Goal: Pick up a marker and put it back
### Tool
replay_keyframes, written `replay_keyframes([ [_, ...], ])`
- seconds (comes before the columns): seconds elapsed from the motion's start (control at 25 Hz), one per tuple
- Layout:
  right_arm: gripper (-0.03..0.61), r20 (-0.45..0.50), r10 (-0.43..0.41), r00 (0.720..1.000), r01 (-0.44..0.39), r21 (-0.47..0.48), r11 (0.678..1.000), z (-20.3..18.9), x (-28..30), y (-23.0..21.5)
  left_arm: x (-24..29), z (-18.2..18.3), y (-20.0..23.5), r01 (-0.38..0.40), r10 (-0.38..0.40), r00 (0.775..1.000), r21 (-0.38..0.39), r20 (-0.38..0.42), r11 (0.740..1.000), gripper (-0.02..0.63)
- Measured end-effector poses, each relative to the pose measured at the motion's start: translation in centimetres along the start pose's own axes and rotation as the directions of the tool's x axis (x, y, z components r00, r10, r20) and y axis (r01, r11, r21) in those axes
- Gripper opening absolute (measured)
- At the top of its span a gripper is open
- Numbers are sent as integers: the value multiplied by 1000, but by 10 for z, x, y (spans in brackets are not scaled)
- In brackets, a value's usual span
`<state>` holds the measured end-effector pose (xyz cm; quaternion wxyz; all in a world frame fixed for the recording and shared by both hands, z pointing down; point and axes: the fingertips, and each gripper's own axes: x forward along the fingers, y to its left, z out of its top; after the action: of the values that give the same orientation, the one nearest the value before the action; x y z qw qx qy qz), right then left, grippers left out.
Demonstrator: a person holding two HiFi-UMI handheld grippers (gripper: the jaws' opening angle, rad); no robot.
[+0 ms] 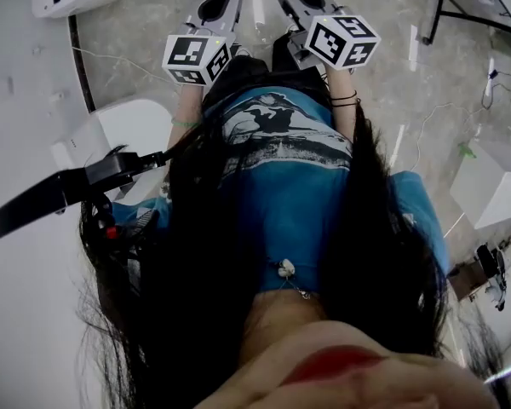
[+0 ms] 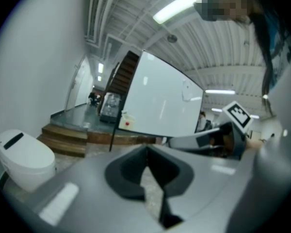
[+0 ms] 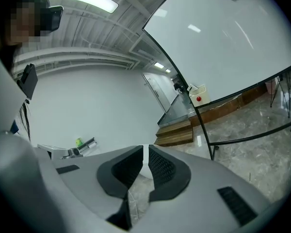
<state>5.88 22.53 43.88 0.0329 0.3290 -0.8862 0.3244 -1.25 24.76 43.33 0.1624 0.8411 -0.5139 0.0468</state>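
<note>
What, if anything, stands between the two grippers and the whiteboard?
Nothing visible does. Ahead of the right gripper only bare floor leads to the whiteboard on its stand, and the left gripper also has nothing in front of it. No marker can be made out in any view.

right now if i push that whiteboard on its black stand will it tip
The whiteboard is a broad panel on a thin black stand, so it probably sways and could tip if pushed high. The floor looks smooth, so a low push may slide it. Wheels: cannot tell.
</note>
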Motion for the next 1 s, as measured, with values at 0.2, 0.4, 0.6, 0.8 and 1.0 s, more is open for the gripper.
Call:
replay_keyframes([
  [0.2, 41, 26, -20, 999, 20, -32, 999, -35, 3, 58, -57, -12, 14, 43, -43, 999, 11, 23, 999, 2],
  [0.4, 40, 24, -35, 999, 36, -47, 998, -60, -2, 90, -92, -18, 17, 65, -66, 997, 15, 35, 998, 2],
  [0.6, 41, 18, -37, 999, 38, -78, 996, -64, -11, 95, -96, -19, 7, 79, -80, 995, 20, 52, 997, 2],
  [0.8, 41, 31, -31, 999, 34, -92, 995, -63, -17, 102, -103, -14, 1, 78, -80, 994, 30, 71, 997, 3],
  [1.0, 41, 31, -33, 999, 36, -94, 995, -67, -19, 101, -105, -19, 1, 77, -78, 994, 13, 78, 997, 2],
])
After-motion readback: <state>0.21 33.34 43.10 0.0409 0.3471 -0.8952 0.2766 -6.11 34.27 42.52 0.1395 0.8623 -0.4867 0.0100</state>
